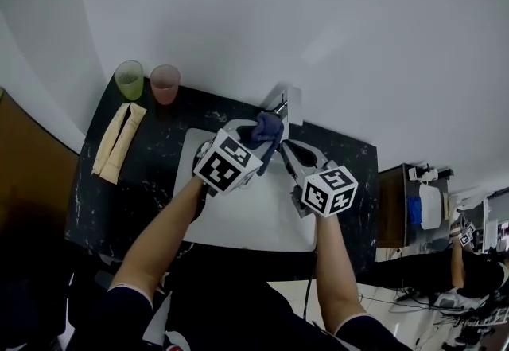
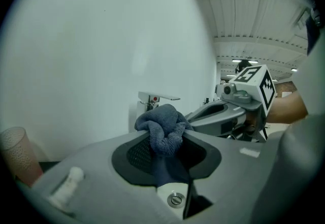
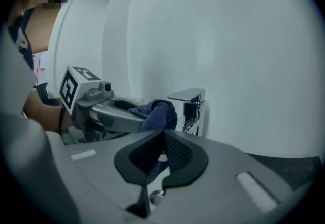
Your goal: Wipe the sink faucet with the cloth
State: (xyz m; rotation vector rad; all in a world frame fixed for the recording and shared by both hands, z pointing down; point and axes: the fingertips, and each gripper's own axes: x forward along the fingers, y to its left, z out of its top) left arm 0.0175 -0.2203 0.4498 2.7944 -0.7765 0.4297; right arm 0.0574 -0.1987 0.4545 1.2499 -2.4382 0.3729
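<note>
My left gripper (image 2: pixel 163 139) pinches the bunched blue cloth (image 2: pixel 161 122). My right gripper (image 3: pixel 162 147) is pressed together and empty. The chrome faucet (image 3: pixel 189 102) stands just beyond the cloth, mid-frame, over the white sink (image 1: pixel 254 222). I should press the cloth's bulge onto the spout and rub along it.

Grey moulded left claw (image 2: pixel 163 135) and right claw (image 3: pixel 163 135), each carrying a black-and-white marker cube (image 1: pixel 228 164); black ribbed pads (image 2: pixel 136 153), a silver screw (image 2: pixel 175 199) behind them; dark, white-edged sleeves (image 1: pixel 126 303).

Your cloth (image 1: pixel 268 130) is dk blue; counter (image 1: pixel 111 198) black w/ white specks; green cup (image 1: pixel 130 80) & pink cup (image 1: pixel 165 84) at its back-left corner; sink (image 1: pixel 254 222) white.
</note>
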